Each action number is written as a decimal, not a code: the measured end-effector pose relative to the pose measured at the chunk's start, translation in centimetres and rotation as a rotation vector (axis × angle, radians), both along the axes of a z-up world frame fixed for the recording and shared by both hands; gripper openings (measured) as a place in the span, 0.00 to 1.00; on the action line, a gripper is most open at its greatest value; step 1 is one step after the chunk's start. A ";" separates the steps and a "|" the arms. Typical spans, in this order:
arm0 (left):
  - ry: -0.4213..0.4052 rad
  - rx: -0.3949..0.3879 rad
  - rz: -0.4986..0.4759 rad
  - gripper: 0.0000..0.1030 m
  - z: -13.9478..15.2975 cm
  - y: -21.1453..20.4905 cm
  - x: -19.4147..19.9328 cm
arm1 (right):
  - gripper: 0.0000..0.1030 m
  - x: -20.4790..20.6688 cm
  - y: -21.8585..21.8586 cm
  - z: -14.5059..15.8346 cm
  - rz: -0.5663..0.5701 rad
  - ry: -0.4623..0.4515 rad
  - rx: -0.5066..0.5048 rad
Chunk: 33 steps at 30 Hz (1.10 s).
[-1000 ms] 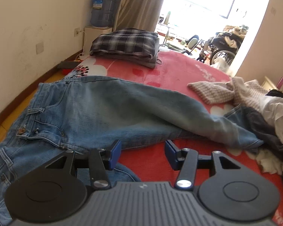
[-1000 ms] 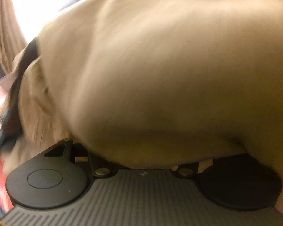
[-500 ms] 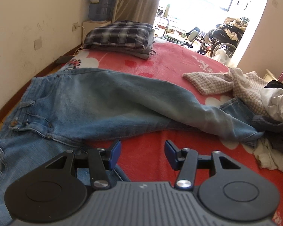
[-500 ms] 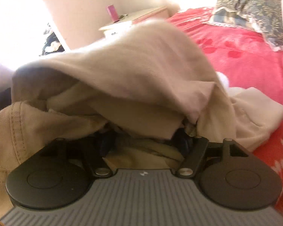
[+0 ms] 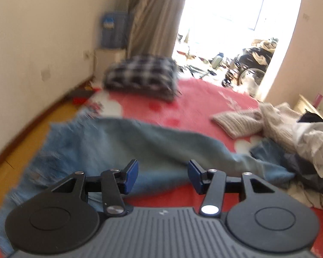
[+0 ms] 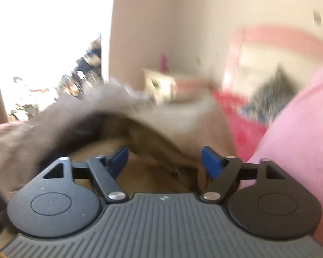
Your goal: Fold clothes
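Observation:
Blue jeans (image 5: 122, 148) lie spread across the red bed (image 5: 196, 107), blurred in the left wrist view. My left gripper (image 5: 162, 175) is open and empty, low over the jeans' leg near the front. In the right wrist view a tan garment (image 6: 122, 129) lies bunched in front of and partly between the blue pads. My right gripper (image 6: 163, 159) is open with the cloth loose between its fingers. The view is heavily blurred.
A folded plaid stack (image 5: 142, 77) sits at the far end of the bed. A heap of unfolded clothes (image 5: 290, 129) lies at the right. A pink sleeve (image 6: 301, 139) fills the right of the right wrist view. A nightstand (image 6: 161, 83) stands behind.
My right gripper has opened and let the tan garment drop lower; its view swung toward the wall. My left gripper has pulled back and tilted up over the jeans.

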<state>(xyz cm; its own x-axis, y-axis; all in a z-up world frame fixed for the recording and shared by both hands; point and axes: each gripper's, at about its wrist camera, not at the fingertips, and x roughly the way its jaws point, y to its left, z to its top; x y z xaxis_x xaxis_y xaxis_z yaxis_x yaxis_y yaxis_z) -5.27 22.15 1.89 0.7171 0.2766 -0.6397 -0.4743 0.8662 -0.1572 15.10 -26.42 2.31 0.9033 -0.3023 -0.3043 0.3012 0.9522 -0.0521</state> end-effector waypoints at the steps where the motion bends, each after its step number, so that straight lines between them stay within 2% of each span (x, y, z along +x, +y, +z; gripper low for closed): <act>1: 0.005 0.014 0.019 0.51 1.1 0.9 -0.9 | 0.84 -1.3 0.4 0.5 0.048 -0.036 -0.014; 2: 0.008 0.032 0.040 0.50 2.3 1.8 -1.9 | 0.84 -2.6 0.8 1.1 0.096 -0.073 -0.029; 6: 0.006 0.191 0.168 0.51 8.2 5.8 -7.6 | 0.84 -4.3 5.4 2.6 0.455 -0.097 0.089; 9: 0.025 0.281 0.314 0.51 11.6 8.5 -12.9 | 0.84 -4.8 11.7 2.4 0.733 -0.066 0.179; 11: 0.052 0.322 0.415 0.51 13.1 9.8 -16.3 | 0.84 -4.9 16.7 1.8 0.928 0.004 0.240; 13: 0.085 0.350 0.488 0.52 13.4 10.8 -18.9 | 0.84 -5.7 22.7 1.6 1.109 0.107 0.268; 16: 0.141 0.383 0.577 0.56 13.1 12.2 -22.2 | 0.84 -6.8 27.6 1.2 1.239 0.253 0.251; 18: 0.152 0.308 0.581 0.56 11.0 13.4 -23.3 | 0.84 -7.8 29.3 0.4 1.270 0.356 0.243; 21: 0.135 0.143 0.551 0.56 5.6 14.4 -23.4 | 0.84 -9.9 31.5 -0.6 1.294 0.508 0.218; 23: 0.132 0.040 0.519 0.55 1.5 14.8 -22.8 | 0.84 -11.1 33.3 -0.2 1.303 0.587 0.192; 25: 0.130 -0.033 0.463 0.55 -2.0 15.2 -21.8 | 0.84 -11.9 34.8 0.2 1.316 0.623 0.142; 29: 0.126 -0.091 0.298 0.55 -6.5 16.4 -19.0 | 0.83 -11.9 39.5 0.3 1.389 0.600 0.004; 32: 0.128 -0.083 0.177 0.55 -8.8 16.4 -17.6 | 0.82 -11.0 44.8 -0.5 1.448 0.601 -0.062; 33: 0.126 -0.078 0.147 0.55 -9.4 16.5 -17.1 | 0.78 -10.7 46.8 -1.0 1.465 0.599 -0.090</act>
<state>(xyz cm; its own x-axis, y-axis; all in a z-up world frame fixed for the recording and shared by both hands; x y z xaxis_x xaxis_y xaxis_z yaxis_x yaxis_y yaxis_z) -22.33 38.61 -7.48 0.5858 0.3187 -0.7452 -0.6147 0.7739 -0.1522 4.45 20.36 1.36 0.1770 0.6508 -0.7383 -0.9209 0.3742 0.1091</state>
